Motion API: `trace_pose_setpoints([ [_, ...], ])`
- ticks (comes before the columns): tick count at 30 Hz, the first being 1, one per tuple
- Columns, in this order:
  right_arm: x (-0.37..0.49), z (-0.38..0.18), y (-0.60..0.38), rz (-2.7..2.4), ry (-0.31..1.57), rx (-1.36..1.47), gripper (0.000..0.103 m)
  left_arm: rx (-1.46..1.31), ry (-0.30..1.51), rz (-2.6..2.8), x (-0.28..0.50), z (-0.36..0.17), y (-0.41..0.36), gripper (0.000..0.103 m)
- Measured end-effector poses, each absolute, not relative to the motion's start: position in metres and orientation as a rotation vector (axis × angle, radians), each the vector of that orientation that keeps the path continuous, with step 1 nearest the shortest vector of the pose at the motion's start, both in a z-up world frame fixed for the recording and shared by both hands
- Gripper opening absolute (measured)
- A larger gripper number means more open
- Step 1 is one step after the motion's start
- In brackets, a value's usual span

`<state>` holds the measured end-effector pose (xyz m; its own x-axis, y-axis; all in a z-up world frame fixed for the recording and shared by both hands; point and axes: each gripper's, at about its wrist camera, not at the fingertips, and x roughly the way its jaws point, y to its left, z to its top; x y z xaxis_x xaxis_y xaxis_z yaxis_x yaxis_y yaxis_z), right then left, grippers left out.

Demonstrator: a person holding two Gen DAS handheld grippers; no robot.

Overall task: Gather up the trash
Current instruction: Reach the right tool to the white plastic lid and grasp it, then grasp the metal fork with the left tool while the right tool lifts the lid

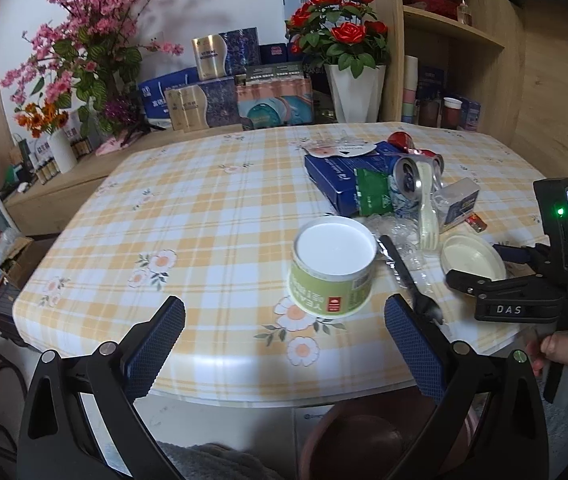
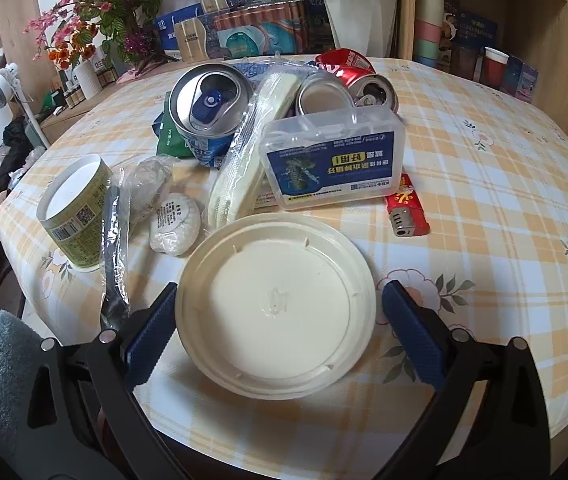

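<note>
A pile of trash lies on the checked tablecloth. A green paper cup [image 1: 334, 266] [image 2: 74, 212] lies on its side near the front edge. A cream round lid [image 2: 276, 306] [image 1: 473, 256] lies flat between the fingers of my right gripper [image 2: 280, 332], which is open around it, not touching. My left gripper [image 1: 284, 344] is open and empty, just short of the green cup. Behind are a blue can [image 2: 208, 110], a crushed red can [image 2: 358, 80], a clear plastic box [image 2: 334, 160], a red lighter [image 2: 406, 210], a wrapped black spoon [image 2: 114, 248] and a wrapped cream fork [image 1: 428, 208].
A blue carton [image 1: 340, 176] lies behind the pile. Flower pots [image 1: 358, 88], boxes and a shelf with cups [image 2: 430, 20] stand behind the table. A brown bin [image 1: 364, 440] sits below the table's front edge. The right gripper's body [image 1: 524, 292] shows at the right.
</note>
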<state>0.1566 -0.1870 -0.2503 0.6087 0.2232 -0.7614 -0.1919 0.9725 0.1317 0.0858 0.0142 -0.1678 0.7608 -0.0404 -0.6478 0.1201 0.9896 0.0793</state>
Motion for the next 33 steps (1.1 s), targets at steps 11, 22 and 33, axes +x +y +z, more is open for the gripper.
trace_pose_setpoints([
  [11, 0.125, -0.226, -0.211, 0.278, 0.763, 0.133, 0.087, 0.144, 0.742, -0.148, 0.093, -0.171, -0.012, 0.088],
  [22, 0.116, -0.230, -0.228, 0.297, 0.656, 0.184, 0.087, 0.062, 0.851, -0.233, 0.110, -0.182, -0.040, 0.059],
  [33, 0.118, -0.232, -0.238, 0.346, 0.639, 0.228, 0.087, -0.140, 1.012, -0.225, 0.150, -0.211, -0.058, 0.044],
])
